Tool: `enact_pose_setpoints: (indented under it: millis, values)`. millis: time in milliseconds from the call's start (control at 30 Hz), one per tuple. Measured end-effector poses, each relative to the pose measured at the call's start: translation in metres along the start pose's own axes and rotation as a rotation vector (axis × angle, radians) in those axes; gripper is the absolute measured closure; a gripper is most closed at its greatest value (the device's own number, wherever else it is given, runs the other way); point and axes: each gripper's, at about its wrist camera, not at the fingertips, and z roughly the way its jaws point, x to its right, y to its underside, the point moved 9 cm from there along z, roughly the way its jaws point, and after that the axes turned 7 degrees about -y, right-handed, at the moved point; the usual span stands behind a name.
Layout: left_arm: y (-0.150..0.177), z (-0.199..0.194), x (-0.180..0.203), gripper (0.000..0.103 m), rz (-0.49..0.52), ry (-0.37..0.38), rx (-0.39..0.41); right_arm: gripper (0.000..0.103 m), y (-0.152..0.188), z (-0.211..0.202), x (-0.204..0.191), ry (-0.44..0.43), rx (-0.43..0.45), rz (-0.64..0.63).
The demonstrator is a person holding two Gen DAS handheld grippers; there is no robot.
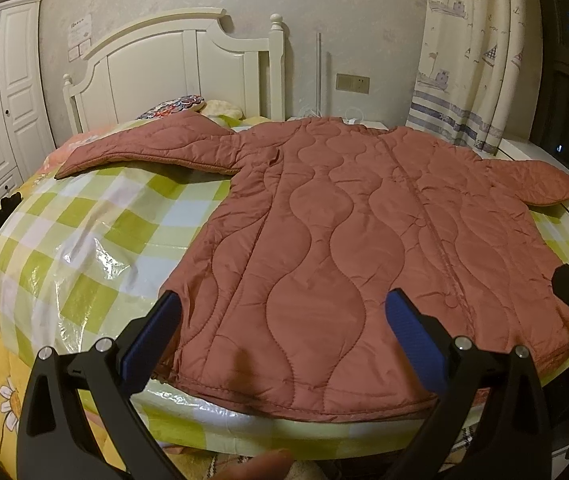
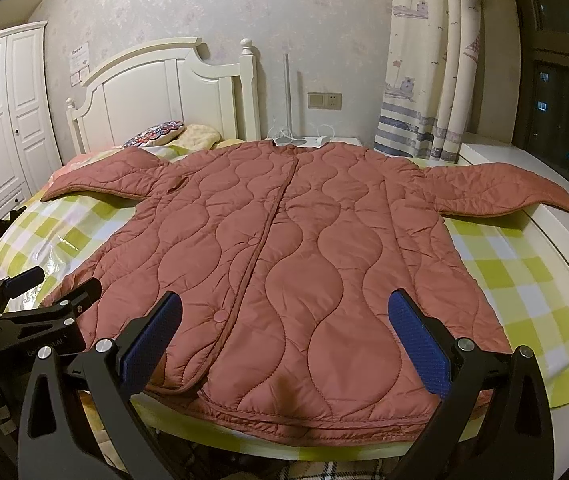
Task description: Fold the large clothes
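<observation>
Left wrist view: jacket (image 1: 344, 240) hem lies apparently just beyond wide-spread left gripper (image 1: 282, 332).

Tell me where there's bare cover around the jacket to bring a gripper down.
Bare checked cover lies below the jacket's left sleeve, beside its body. A second patch sits under the right sleeve. Crowded: the near hem, where the open left gripper and right gripper hover, and the pillows by the headboard.
</observation>
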Motion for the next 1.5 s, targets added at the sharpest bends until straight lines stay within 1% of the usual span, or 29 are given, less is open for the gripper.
enact_pose_setpoints:
  millis: [300, 500, 567, 667, 700, 733, 800, 833, 900, 967, 1000, 1033, 1067, 1100, 1167, 1233, 1300, 1367, 1467, 1500]
  values:
    - [0.001, -0.004, 0.006, 0.002, 0.025, 0.009, 0.008, 0.005, -0.002, -0.005, -0.001, -0.011, 0.022, 0.008]
    - [0.000, 0.004, 0.013, 0.002, 0.045, 0.014, -0.027, 0.005, 0.002, 0.002, 0.006, -0.006, 0.006, 0.017]
    - [-0.009, 0.012, 0.020, 0.002, 0.102, -0.003, -0.028, 0.005, -0.001, 0.006, 0.013, 0.010, 0.006, 0.001]
    - [-0.038, 0.041, 0.037, 0.002, 0.247, -0.063, -0.006, 0.005, -0.008, 0.016, 0.033, 0.043, -0.008, -0.002]
    - [-0.049, 0.058, 0.043, 0.002, 0.287, -0.083, -0.007, 0.005, -0.011, 0.020, 0.044, 0.055, -0.013, 0.021]
    - [-0.057, 0.071, 0.045, 0.002, 0.306, -0.090, -0.018, 0.005, -0.016, 0.025, 0.062, 0.066, -0.016, 0.067]
    - [-0.075, 0.106, 0.051, 0.002, 0.329, -0.086, -0.053, 0.005, -0.025, 0.035, 0.101, 0.069, -0.020, 0.178]
    - [-0.087, 0.129, 0.053, 0.002, 0.325, -0.087, -0.077, 0.004, -0.029, 0.039, 0.118, 0.070, -0.019, 0.228]
    - [-0.096, 0.163, 0.050, 0.002, 0.294, -0.104, -0.117, 0.004, -0.038, 0.054, 0.161, 0.082, -0.023, 0.348]
    - [-0.094, 0.192, 0.048, 0.002, 0.248, -0.093, -0.163, 0.004, -0.047, 0.073, 0.215, 0.118, -0.035, 0.474]
    - [-0.084, 0.209, 0.047, 0.002, 0.235, -0.085, -0.190, 0.004, -0.050, 0.078, 0.236, 0.142, -0.034, 0.515]
    - [-0.081, 0.215, 0.046, 0.002, 0.203, -0.046, -0.185, 0.005, -0.054, 0.086, 0.265, 0.178, -0.025, 0.573]
    - [-0.080, 0.217, 0.041, 0.002, 0.157, -0.004, -0.200, 0.005, -0.058, 0.092, 0.290, 0.211, -0.015, 0.619]
    - [-0.079, 0.218, 0.037, 0.002, 0.126, 0.021, -0.215, 0.006, -0.061, 0.099, 0.313, 0.244, -0.006, 0.657]
    - [-0.077, 0.224, 0.031, 0.002, 0.064, 0.068, -0.248, 0.006, -0.065, 0.114, 0.346, 0.298, -0.007, 0.706]
    - [-0.076, 0.225, 0.031, 0.002, 0.063, 0.063, -0.247, 0.008, -0.070, 0.131, 0.377, 0.342, -0.008, 0.743]
    - [-0.074, 0.225, 0.033, 0.002, 0.080, 0.045, -0.243, 0.008, -0.070, 0.146, 0.397, 0.369, -0.017, 0.785]
    - [-0.074, 0.226, 0.031, 0.002, 0.068, 0.054, -0.251, 0.010, -0.067, 0.157, 0.410, 0.394, -0.030, 0.806]
    - [-0.073, 0.226, 0.032, 0.002, 0.069, 0.057, -0.252, 0.019, -0.063, 0.166, 0.423, 0.429, -0.049, 0.804]
    - [-0.073, 0.226, 0.032, 0.002, 0.069, 0.057, -0.253, 0.024, -0.063, 0.169, 0.427, 0.435, -0.054, 0.797]
